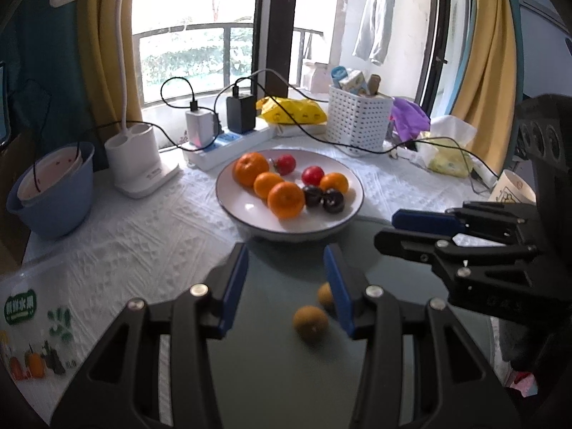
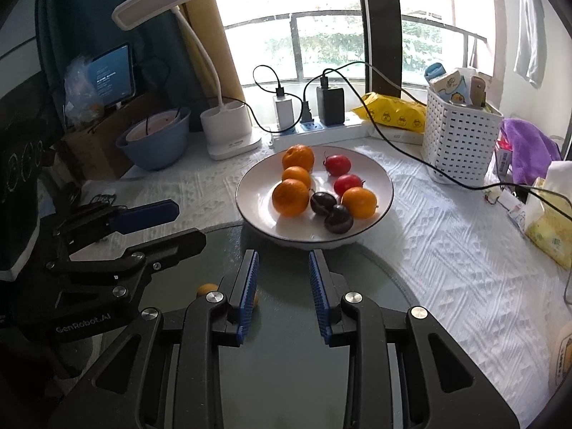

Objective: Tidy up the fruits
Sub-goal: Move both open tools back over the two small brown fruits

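Two small brown fruits (image 1: 310,323) are seen on the dark round mat (image 1: 279,375), just before the white plate (image 1: 246,207) where oranges (image 1: 286,199), red fruits (image 1: 312,175) and dark plums (image 1: 333,200) are kept. The left gripper (image 1: 287,282) is held apart with nothing in it, above the brown fruits. The right gripper (image 2: 283,293) is empty too, its jaws apart by a small gap. The brown fruits are likely light, round and easy to roll, so they are best pinched at the middle. One brown fruit is half hidden behind a blue pad. What kind of fruit they are cannot be told.
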`<action>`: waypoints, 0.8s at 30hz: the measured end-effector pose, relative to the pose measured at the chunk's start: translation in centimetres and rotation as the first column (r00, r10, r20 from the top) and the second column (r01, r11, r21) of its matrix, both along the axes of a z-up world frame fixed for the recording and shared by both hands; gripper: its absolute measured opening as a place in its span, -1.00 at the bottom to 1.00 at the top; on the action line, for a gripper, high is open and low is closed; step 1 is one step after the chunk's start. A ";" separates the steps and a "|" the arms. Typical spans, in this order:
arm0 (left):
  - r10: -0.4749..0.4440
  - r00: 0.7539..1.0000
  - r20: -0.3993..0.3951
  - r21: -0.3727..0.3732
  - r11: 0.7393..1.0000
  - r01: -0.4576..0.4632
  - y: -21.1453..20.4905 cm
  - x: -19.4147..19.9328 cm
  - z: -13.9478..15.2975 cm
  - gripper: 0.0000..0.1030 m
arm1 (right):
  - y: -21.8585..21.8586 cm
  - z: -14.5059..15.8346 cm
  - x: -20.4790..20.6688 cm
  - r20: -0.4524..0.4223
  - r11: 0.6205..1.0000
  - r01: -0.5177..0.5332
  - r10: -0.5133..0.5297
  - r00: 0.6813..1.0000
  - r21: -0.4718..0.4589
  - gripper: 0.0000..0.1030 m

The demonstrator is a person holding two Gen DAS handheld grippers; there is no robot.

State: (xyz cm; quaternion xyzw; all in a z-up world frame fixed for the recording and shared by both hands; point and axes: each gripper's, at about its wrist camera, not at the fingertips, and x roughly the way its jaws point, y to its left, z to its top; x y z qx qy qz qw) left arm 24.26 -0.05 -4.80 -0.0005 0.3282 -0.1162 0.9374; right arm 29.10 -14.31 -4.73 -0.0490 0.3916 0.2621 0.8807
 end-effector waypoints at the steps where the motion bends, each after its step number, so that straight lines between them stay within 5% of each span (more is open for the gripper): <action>1: 0.003 1.000 -0.005 0.000 1.000 -0.003 0.1 -0.2 -0.2 -0.11 | 0.0 -0.1 -0.2 -0.001 1.000 0.000 0.000 1.000 0.001 -0.40; 24: 0.011 0.985 -0.173 0.046 0.999 -0.003 -3.3 -1.7 -4.7 -0.11 | -3.4 -3.0 -2.4 -0.058 0.998 0.041 -0.038 0.998 0.042 -0.39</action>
